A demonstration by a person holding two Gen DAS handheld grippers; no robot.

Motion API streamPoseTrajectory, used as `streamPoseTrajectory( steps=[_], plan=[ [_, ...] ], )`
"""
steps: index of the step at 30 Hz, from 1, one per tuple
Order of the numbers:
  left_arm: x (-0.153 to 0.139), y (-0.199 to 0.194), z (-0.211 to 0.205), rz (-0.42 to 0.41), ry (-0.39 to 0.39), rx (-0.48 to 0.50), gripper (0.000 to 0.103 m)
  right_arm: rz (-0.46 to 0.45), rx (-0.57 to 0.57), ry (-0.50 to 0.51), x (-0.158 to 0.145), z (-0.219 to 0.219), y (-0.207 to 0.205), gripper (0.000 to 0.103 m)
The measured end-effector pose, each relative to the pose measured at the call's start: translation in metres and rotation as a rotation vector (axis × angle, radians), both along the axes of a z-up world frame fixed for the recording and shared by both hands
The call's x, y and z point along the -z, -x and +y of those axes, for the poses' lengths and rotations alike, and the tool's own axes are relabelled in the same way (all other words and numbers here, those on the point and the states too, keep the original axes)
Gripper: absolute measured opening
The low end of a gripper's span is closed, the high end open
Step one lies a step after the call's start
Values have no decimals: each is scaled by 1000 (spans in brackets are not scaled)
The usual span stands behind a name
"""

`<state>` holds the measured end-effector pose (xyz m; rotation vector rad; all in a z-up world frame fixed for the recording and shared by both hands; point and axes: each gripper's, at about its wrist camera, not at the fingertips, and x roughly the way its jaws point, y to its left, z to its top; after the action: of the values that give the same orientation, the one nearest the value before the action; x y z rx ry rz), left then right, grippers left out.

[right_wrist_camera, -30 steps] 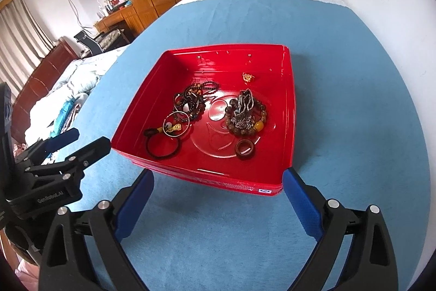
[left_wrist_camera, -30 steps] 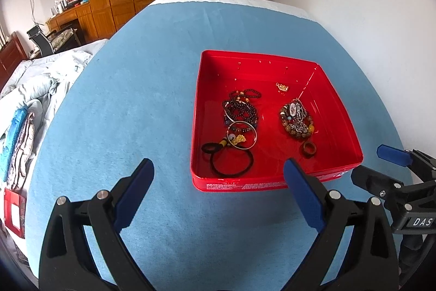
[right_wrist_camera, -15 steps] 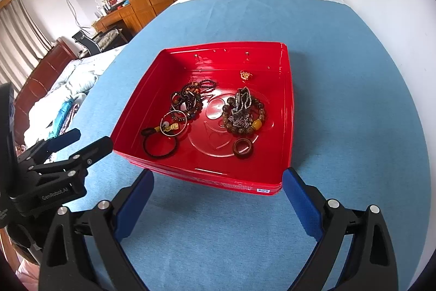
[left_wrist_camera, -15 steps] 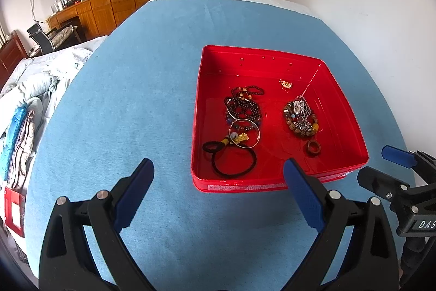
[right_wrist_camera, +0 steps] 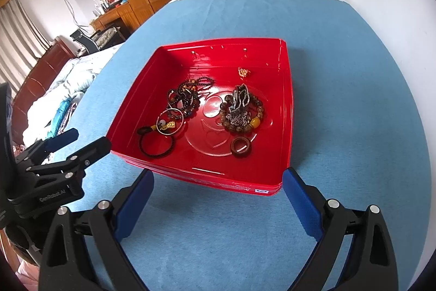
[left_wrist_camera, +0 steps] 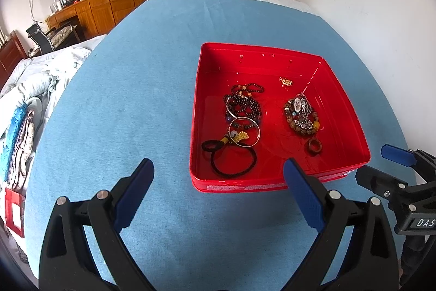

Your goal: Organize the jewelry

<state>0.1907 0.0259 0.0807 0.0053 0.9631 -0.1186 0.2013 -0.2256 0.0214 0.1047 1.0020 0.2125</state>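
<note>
Jewelry all inside red tray (right_wrist_camera: 286,111) at 12 o'clock of right gripper (right_wrist_camera: 218,205), off toward 1 o'clock of left gripper (left_wrist_camera: 219,195). Both wide open, empty, short of the rim. Brown ring (right_wrist_camera: 241,146) nearest right; black hair tie (left_wrist_camera: 233,161) nearest left.

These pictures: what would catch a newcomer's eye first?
A bright red tray sits on a blue cloth, holding heaps of beaded bracelets and a black hair tie. Nearer the camera, both tools, left and right, hang open and empty.
</note>
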Motion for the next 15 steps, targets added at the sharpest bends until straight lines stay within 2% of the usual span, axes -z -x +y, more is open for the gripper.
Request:
streamPoseTrajectory(
  steps=[15],
  plan=[
    [2,1,-4,-3,-8,14,95,4,-3,1,0,1,0,95]
  ],
)
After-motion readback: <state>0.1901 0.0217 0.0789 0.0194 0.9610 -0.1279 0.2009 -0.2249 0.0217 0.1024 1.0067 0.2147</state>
